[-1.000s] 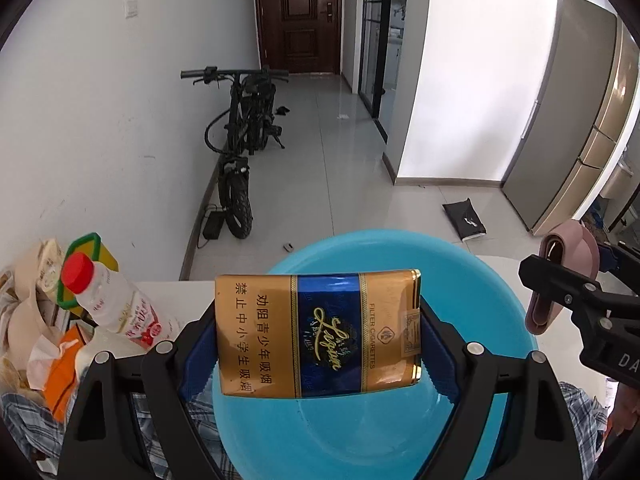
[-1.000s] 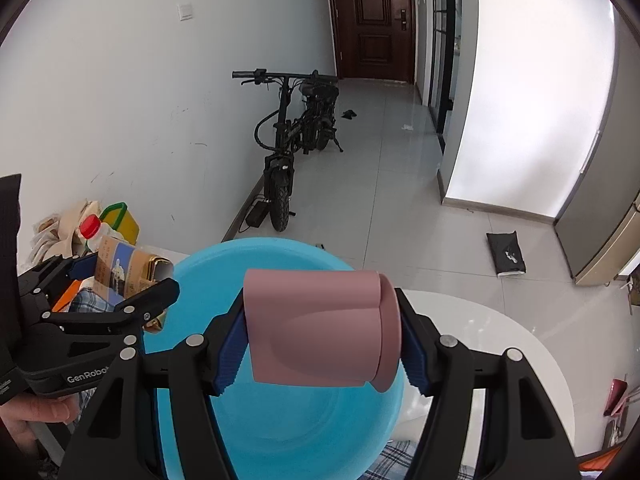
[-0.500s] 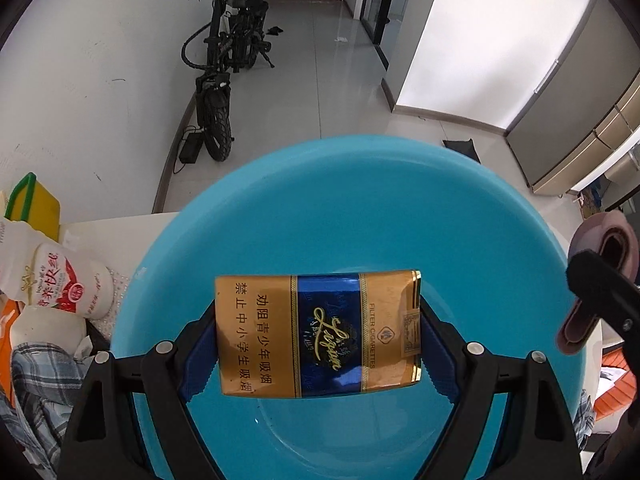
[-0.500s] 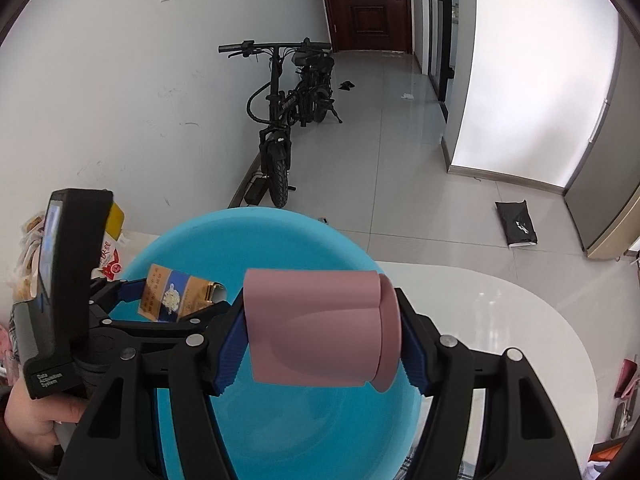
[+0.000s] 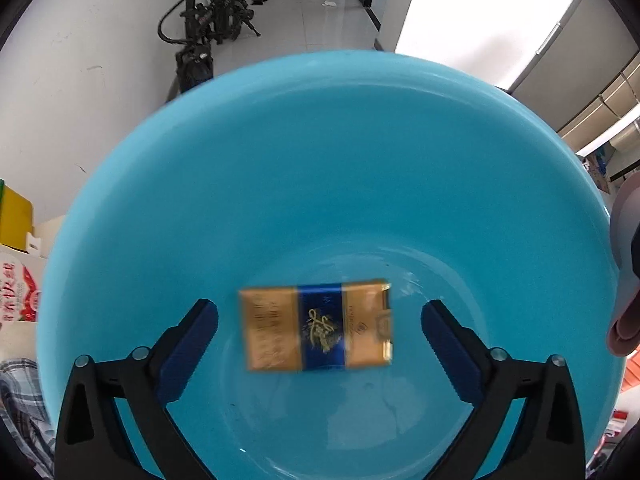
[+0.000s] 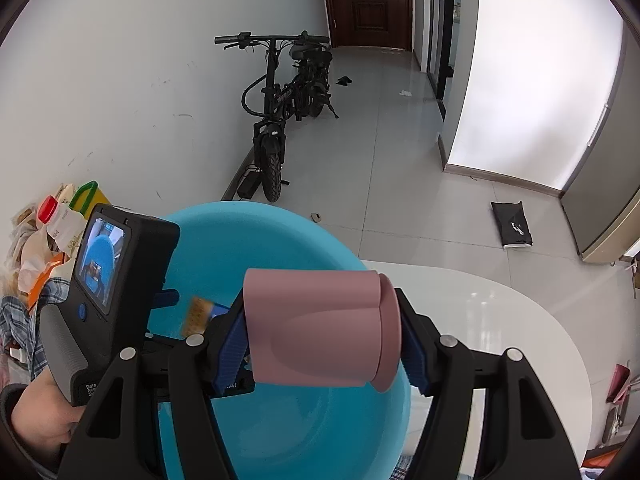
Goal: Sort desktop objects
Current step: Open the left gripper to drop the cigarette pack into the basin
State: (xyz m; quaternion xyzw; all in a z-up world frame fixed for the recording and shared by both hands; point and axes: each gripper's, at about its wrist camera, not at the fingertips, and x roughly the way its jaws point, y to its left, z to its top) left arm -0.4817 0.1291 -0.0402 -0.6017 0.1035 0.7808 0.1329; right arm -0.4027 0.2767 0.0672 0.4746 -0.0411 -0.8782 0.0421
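A gold and blue cigarette pack (image 5: 318,325) is blurred, loose between the fingers of my left gripper (image 5: 319,326), above the bottom of the blue basin (image 5: 280,184). The left gripper is open and points down into the basin. My right gripper (image 6: 322,346) is shut on a pink cylindrical case (image 6: 320,332) and holds it over the basin's (image 6: 248,240) near right side. The pink case also shows at the right edge of the left wrist view (image 5: 624,280). The pack shows small and blurred in the right wrist view (image 6: 198,314).
A red-capped bottle (image 6: 56,216), a yellow carton (image 6: 90,200), bags and a plaid cloth (image 6: 16,320) crowd the table left of the basin. The white table (image 6: 500,320) extends right. A black bike (image 6: 288,96) stands on the floor beyond.
My left gripper tilted down over the basin, then opened and let go of the cigarette pack, which is dropping into the basin. My right gripper still holds the pink case.
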